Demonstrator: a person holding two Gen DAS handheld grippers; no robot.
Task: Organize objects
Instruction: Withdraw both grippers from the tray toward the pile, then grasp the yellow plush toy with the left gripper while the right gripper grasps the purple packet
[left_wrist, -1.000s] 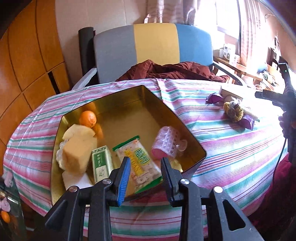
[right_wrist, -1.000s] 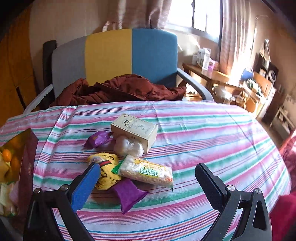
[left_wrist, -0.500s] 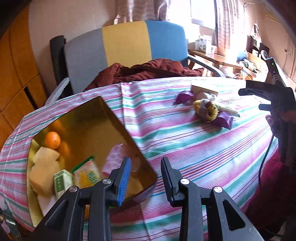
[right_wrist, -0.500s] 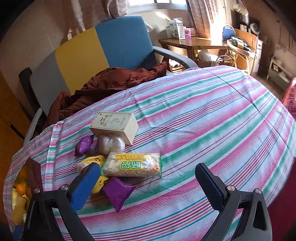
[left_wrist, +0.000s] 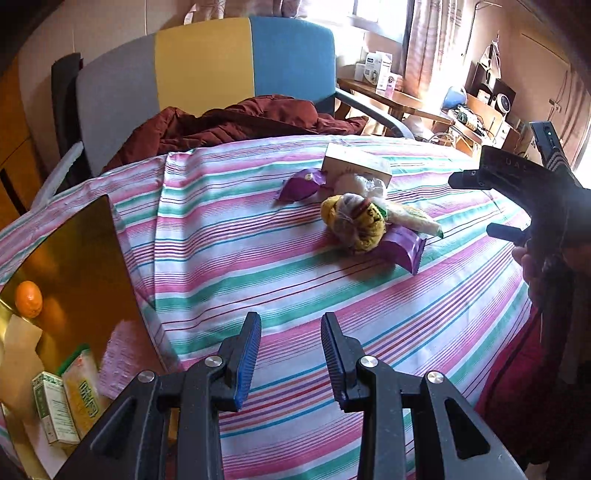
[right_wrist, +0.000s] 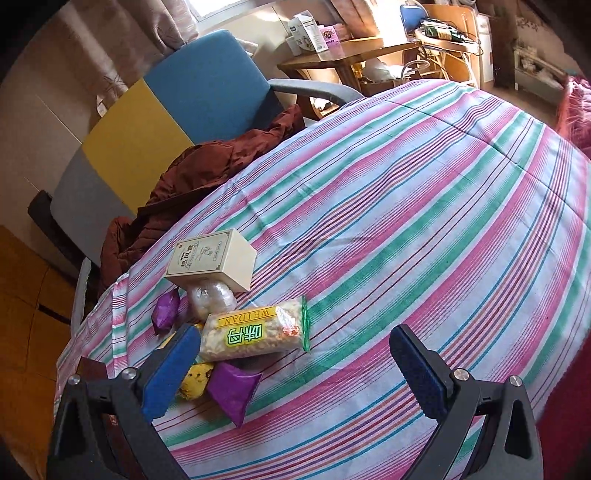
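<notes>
A pile of snacks lies on the striped tablecloth: a cream box (right_wrist: 212, 258), a clear rice-cracker pack (right_wrist: 255, 334), a white wrapped ball (right_wrist: 210, 299), two purple packets (right_wrist: 232, 391) and a yellow bag (left_wrist: 352, 223). My right gripper (right_wrist: 295, 365) is wide open and empty, hovering just in front of the cracker pack. My left gripper (left_wrist: 290, 350) is open and empty above the cloth, well short of the pile (left_wrist: 354, 218). A gold tin (left_wrist: 74, 280) at the left holds an orange (left_wrist: 28, 299) and several packets.
A chair (left_wrist: 207, 62) with a brown jacket (left_wrist: 236, 122) stands behind the table. A wooden side table (right_wrist: 351, 59) with boxes is at the back right. The right gripper's body shows in the left wrist view (left_wrist: 532, 192).
My left gripper has swung right, away from the gold tin toward the snack pile. My right gripper has tilted and come closer over the cracker pack. Both stayed open.
</notes>
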